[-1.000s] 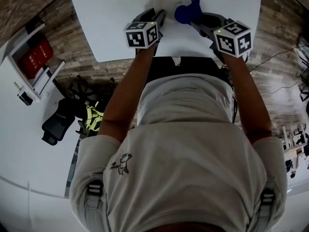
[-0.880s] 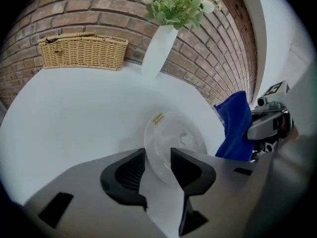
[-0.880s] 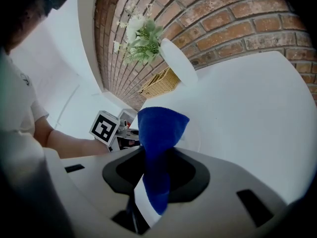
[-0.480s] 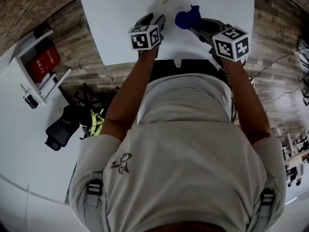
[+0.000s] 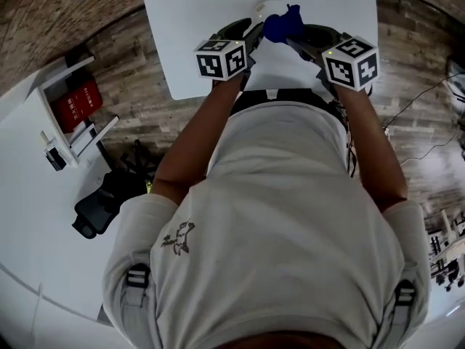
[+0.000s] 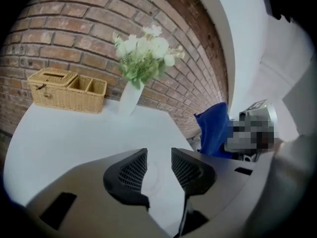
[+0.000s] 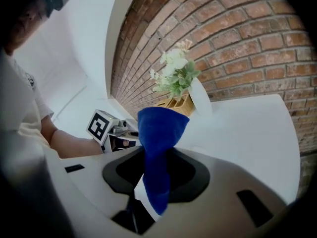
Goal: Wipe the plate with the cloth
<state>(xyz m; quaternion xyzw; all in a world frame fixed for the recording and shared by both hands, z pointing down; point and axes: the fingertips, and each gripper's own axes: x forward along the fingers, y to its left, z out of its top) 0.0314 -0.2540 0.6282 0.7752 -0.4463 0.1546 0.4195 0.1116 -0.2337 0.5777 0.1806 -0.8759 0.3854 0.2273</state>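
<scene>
My right gripper [image 7: 157, 168] pinches the blue cloth [image 7: 161, 125], which points lengthwise out past the jaws. My left gripper's [image 6: 159, 168] spread, empty jaws are closing.

no word or number is coming through clearly anywhere. the left marker cube [image 5: 220, 58] and the right marker cube [image 5: 351, 62] are showing black-and-white square code patterns on their faces, not letters; one such pattern is also facing the camera in the right gripper view. a red box [image 5: 78, 104] at the left of the head view is carrying white print, but it is staying too small to read. the person's pale shirt [image 5: 283, 217] is bearing a small dark emblem [image 5: 179, 240], a drawn figure with no legible lettering.
</scene>
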